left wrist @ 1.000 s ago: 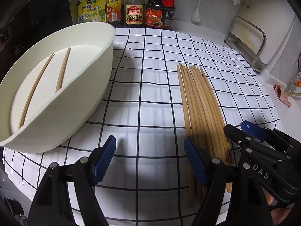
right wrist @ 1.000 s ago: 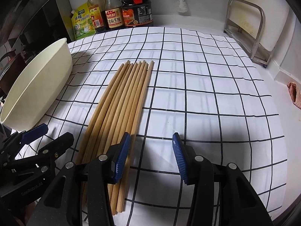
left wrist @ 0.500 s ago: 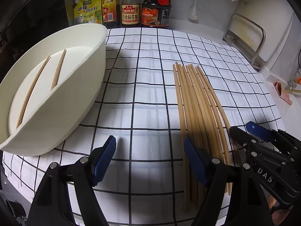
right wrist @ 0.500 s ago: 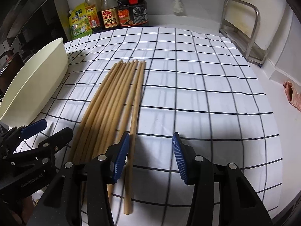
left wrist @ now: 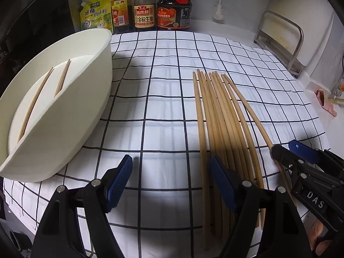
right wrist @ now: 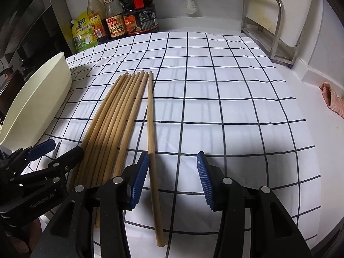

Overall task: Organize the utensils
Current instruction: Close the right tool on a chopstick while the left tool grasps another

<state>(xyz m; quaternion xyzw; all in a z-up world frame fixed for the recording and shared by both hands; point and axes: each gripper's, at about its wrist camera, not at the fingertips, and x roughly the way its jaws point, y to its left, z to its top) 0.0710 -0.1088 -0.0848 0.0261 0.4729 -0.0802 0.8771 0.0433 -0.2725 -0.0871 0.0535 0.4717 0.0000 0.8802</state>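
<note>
the left gripper was held with its jaws well apart, nothing between them but bare checked cloth. its right finger was parked over the near ends of the bundle of chopsticks, though whether it actually touched them couldn't be told.

the right gripper was seen with its jaws apart too, a bit narrower. one chopstick was split off from the rest and ran from about 12 o'clock down to 6, passing just inside the left pad, right beside it. contact couldn't be made out, and nothing was clamped either way. the remaining chopsticks were fanned out at around 10 to 11 o'clock of that single one, tips close together at the far end.

the bowl was found at 9 o'clock in the left wrist view, resting on the cloth's edge, with two chopsticks in the bowl lying side by side but apart. bottles and a pouch were lined up at 12 o'clock against the wall, a metal rack at 2 o'clock, and a pink rag at 3 o'clock off the cloth.
</note>
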